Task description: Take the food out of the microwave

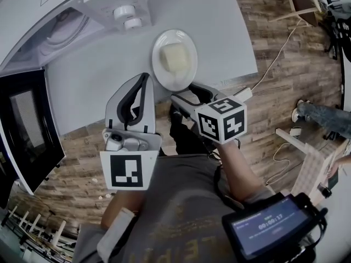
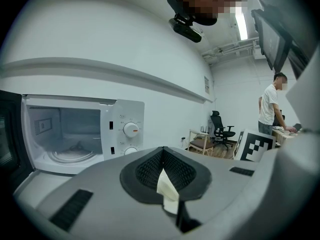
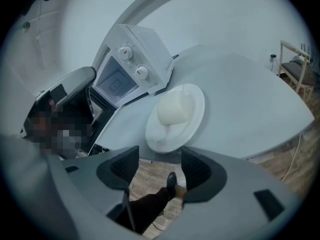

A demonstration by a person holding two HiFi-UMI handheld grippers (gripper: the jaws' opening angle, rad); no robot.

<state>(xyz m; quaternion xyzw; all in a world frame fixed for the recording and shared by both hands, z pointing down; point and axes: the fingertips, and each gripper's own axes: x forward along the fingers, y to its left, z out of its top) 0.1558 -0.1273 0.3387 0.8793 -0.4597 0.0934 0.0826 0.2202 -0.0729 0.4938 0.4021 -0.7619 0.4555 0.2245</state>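
A pale block of food [image 1: 174, 56] lies on a white plate [image 1: 159, 64] on the white table, outside the microwave [image 1: 104, 4]. The microwave door [image 1: 27, 125] hangs open at the left, and the cavity [image 2: 65, 134] holds only its glass turntable. My right gripper [image 1: 189, 93] is open just off the table's near edge, and its jaws frame the plate [image 3: 160, 134] and the food [image 3: 174, 109] from a short distance. My left gripper [image 1: 141, 81] is shut with nothing held; it hovers left of the plate and points toward the microwave's knobs [image 2: 131, 129].
The table's front edge [image 1: 164, 100] runs just beneath both grippers, with wooden floor [image 1: 274, 92] below. A white cable [image 1: 274, 59] trails across the floor on the right. In the left gripper view, a person [image 2: 272, 104] stands in the background near an office chair [image 2: 220, 126].
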